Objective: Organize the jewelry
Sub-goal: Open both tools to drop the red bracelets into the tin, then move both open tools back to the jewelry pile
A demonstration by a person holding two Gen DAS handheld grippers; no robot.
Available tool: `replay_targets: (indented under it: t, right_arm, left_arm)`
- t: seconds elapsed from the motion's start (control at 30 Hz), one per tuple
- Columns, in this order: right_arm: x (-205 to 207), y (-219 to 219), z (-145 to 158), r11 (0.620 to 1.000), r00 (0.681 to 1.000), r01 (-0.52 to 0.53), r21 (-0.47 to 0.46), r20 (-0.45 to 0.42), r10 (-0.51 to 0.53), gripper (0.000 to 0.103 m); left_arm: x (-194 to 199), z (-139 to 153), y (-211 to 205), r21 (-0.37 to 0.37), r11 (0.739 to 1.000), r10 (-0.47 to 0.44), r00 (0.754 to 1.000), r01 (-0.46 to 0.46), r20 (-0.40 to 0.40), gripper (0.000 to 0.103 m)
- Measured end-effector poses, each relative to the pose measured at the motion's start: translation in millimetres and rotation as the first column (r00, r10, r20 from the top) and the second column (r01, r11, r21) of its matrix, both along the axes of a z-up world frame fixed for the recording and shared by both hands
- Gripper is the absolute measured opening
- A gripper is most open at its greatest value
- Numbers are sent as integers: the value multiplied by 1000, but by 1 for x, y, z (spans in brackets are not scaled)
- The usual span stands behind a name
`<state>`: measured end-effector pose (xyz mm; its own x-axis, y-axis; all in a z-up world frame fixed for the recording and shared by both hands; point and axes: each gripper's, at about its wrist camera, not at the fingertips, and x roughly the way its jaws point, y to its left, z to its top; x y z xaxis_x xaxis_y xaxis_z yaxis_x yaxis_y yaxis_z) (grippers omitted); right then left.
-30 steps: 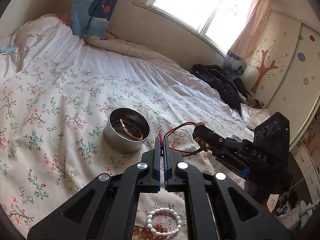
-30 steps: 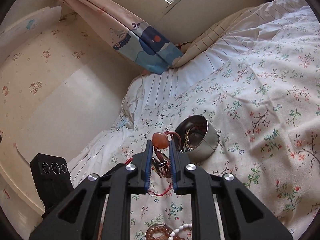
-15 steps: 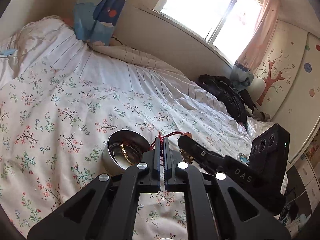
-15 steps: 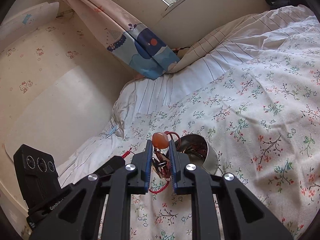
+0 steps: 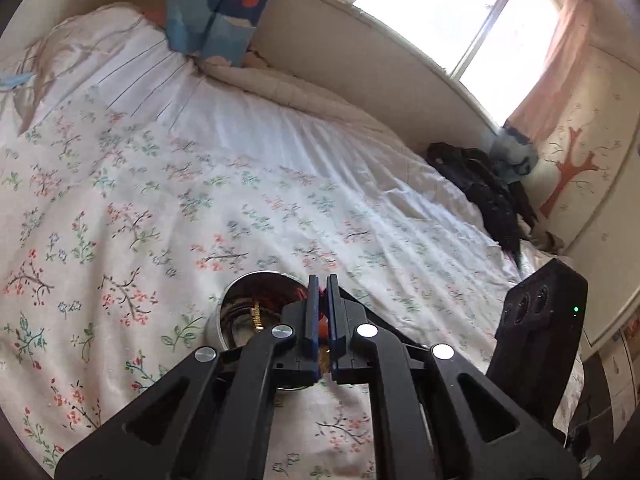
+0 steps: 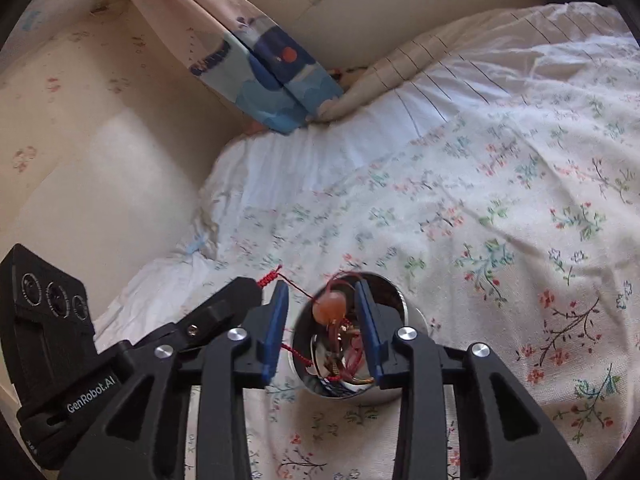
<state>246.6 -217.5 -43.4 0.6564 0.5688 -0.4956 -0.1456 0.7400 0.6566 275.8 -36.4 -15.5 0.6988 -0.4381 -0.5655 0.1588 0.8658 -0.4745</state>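
Note:
A round metal tin (image 6: 405,309) sits on the floral duvet, with gold and red pieces inside. My right gripper (image 6: 321,294) hangs over it, its jaws opening wide. The orange bead (image 6: 330,307) of a red cord necklace (image 6: 270,278) hangs loose between them, touching neither pad. My left gripper (image 5: 323,300) is just right of the tin (image 5: 224,312) at its rim. Its jaws are opening by a narrow gap, with the red cord (image 5: 324,294) between the pads. In the right wrist view the cord's knot sticks out of the left gripper's tip (image 6: 250,286).
The floral duvet (image 5: 160,220) spreads to the left and far side. A blue patterned curtain (image 6: 276,80) hangs at the head of the bed, and dark clothes (image 5: 488,192) lie by the window wall. The right gripper's body (image 5: 536,328) stands close on the right.
Both grippers moved forward and down to the tin with the necklace. The right jaws parted and let go of the orange bead; the left jaws parted slightly. The beaded bracelets slid out of view.

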Motion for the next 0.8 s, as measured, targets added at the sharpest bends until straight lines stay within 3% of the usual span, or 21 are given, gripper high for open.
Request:
replay_targets:
  t: [0.07,0.17,0.27,0.6,0.8]
  right_arm:
    - [1,-9,-9,1000,1000,19,19,-15,-19,49]
    - [-2,-20,-5,998,999,45,42,3,-45,51]
    - [-8,-27,1,997,998,61,44,26,-62,60]
    - [-12,-41,-1,995,995,94,33,-26,-93,69]
    - [-30,-49,1,996,994,91,1,-57,-90,75]
  left_arm:
    - [6,-12,8,6,999,45,997,-45,-55,35]
    - [5,-12,18,30,996,80,996,-79,-47,42]
    - [1,-8,21,38,994,100,995,-99,-23,53]
    - [-9,-13,29,116,986,131,989,-123,-64,69]
    - [-35,-21,20,248,966,94,992,-70,-89,70]
